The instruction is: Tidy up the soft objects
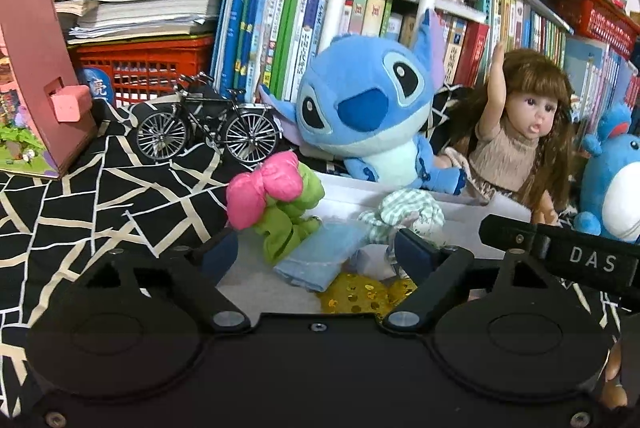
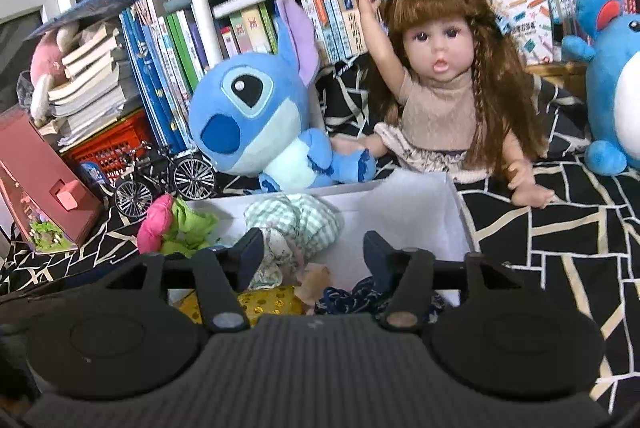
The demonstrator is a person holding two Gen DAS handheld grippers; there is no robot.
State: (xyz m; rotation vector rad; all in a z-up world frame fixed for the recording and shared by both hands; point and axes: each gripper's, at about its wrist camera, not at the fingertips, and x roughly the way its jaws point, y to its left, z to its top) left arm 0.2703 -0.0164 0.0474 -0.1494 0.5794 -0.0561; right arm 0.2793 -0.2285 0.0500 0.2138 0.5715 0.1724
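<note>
A white box [image 2: 452, 224] sits on the patterned cloth and holds soft items: a green garment with a pink bow [image 1: 276, 196] [image 2: 172, 222], a light blue folded cloth [image 1: 324, 256], a green checked garment [image 1: 404, 212] [image 2: 300, 220], a gold sequin piece [image 1: 360, 294] [image 2: 268, 302] and a dark blue patterned cloth [image 2: 352, 298]. My left gripper [image 1: 316, 248] is open over the box, with the blue cloth between its fingers. My right gripper [image 2: 314, 254] is open over the box, empty.
A blue Stitch plush [image 1: 372, 112] [image 2: 260, 120] and a long-haired doll [image 1: 528, 132] [image 2: 444, 84] sit behind the box. A blue-white plush [image 2: 616, 76] is at right. A model bicycle [image 1: 208, 124], a pink house model [image 1: 36, 76], a red crate and book rows stand behind.
</note>
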